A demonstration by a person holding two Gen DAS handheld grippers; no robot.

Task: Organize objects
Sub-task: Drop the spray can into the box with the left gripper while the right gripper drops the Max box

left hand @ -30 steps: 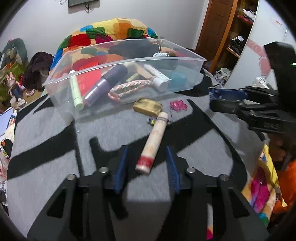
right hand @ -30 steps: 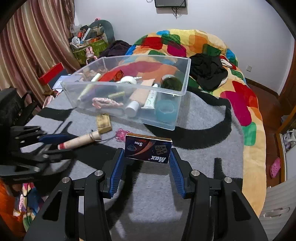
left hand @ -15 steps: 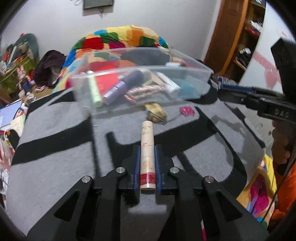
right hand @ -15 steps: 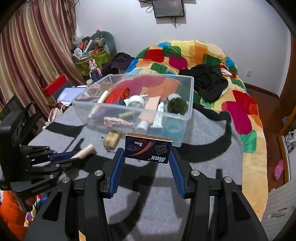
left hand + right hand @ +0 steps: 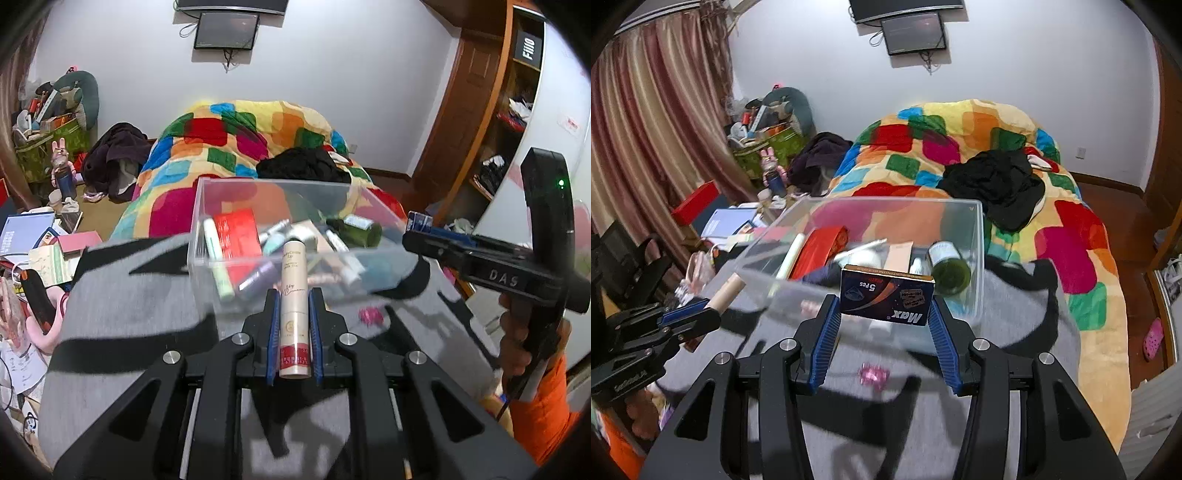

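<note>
Left gripper (image 5: pixel 294 325) is clamped narrow on a cream cylindrical cosmetic tube with a red band at its near end (image 5: pixel 293 306). The tube lies lengthwise between the blue pads, far end sticking out past the fingertips toward the clear rectangular plastic bin (image 5: pixel 207 258). Tube is off the grey-and-black blanket (image 5: pixel 122 295), held above it in front of the bin's near wall.

Right gripper (image 5: pixel 884 325) sits at mid width, gripping a dark blue flat cardboard box printed "Max 5 Pcs" (image 5: pixel 886 299) by its two short ends. Box faces the camera, print upside down, held just in front of the bin (image 5: pixel 975 258).

Bin contents visible: red flat packet (image 5: pixel 236 236), pale green tube (image 5: pixel 218 258), dark green round jar with a white lid (image 5: pixel 947 267), several other tubes and bottles, not all identifiable.

Small pink crinkled item (image 5: pixel 873 374) lies on the blanket between bin and grippers.

In the left wrist view, the right gripper (image 5: pixel 419 221) comes in from the right edge, held by a hand (image 5: pixel 521 343) with an orange sleeve. In the right wrist view, the left gripper (image 5: pixel 698 310) shows at the left with the cream tube (image 5: pixel 727 291) in it.
</note>
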